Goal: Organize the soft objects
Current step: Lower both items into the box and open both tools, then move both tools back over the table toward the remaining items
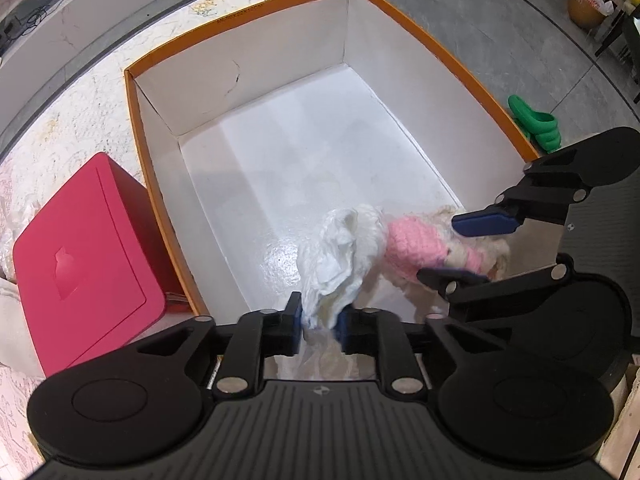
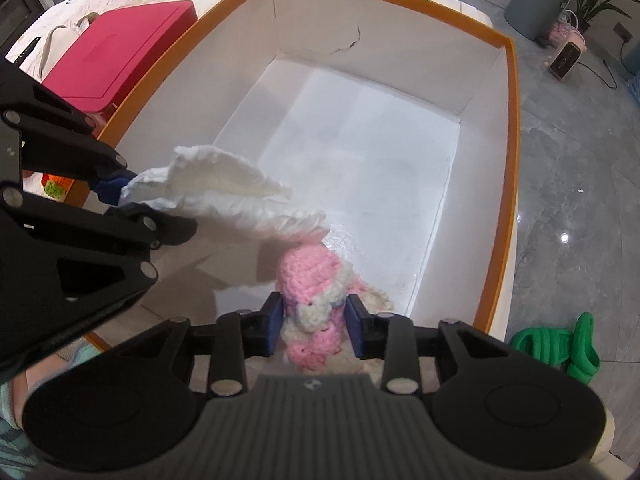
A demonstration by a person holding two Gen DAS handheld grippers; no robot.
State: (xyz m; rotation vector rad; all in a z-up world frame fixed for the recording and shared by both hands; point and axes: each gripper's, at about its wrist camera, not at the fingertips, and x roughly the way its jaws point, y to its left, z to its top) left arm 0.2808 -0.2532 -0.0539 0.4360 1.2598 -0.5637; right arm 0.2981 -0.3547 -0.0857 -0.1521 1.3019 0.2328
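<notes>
Grey polished floor tile surrounds a lace-covered table, and both tools hang over a big open box on it. Nearest the left gripper [image 1: 320, 322], its blue pads are closed tight on a crumpled white cloth [image 1: 334, 258], thin, wrinkled and limp, which fans out ahead of the fingers over the box floor. Just to its right, the right gripper [image 2: 316, 326] is closed on a crocheted toy [image 2: 310, 280] of chunky pink and cream yarn, lumpy and rounded; the pads press its sides without crushing it much, and the toy's far end touches the trailing edge of the cloth. Both soft things hang low inside the near end of the box, though whether either rests on the bottom I cannot tell. Beyond them, the box [image 1: 240, 92] is stiff card, glossy white inside with an orange rim, and the rest of its floor ahead of the grippers shows nothing else in it, so I judge the sorting to be at an early stage: two items are about to be released, none yet set down. Left of the left gripper, outside the box, sits a smooth crimson lidded case [image 1: 86, 256]. Farther right, on the floor, lie green foam slippers [image 1: 536, 122].
</notes>
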